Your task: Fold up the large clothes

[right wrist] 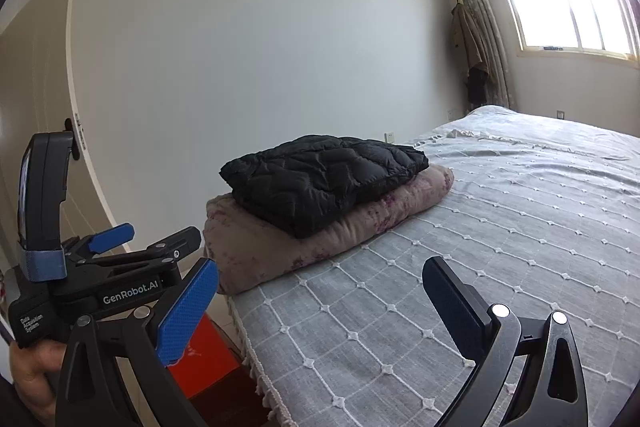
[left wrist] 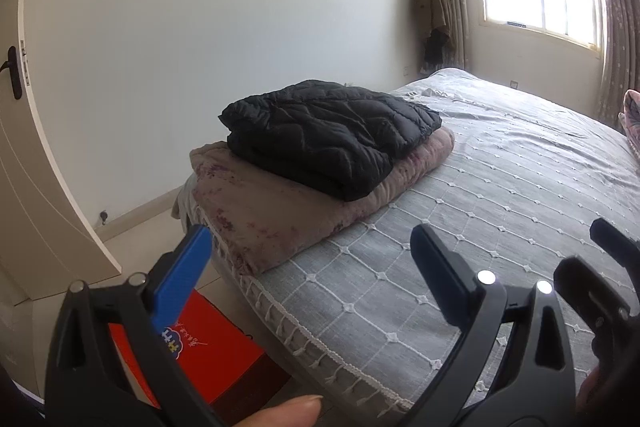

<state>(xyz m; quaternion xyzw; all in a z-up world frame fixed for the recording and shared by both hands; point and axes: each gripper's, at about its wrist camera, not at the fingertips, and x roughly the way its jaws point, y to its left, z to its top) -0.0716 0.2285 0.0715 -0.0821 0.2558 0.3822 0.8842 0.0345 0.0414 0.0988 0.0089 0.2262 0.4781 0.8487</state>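
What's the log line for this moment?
left claw: open, empty | right claw: open, empty | black jacket: folded, on pink blanket | bed

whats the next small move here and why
Probably reach both claws forward toward the black jacket. It lies folded on the pink blanket at the bed's corner, while the left claw and right claw hang open, empty and short of it.

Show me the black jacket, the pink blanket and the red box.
black jacket point(left wrist: 328, 135), left wrist view, middle of its quilted top.
pink blanket point(left wrist: 264, 219), left wrist view, bare near part beneath the jacket.
red box point(left wrist: 216, 359), left wrist view, its top face.
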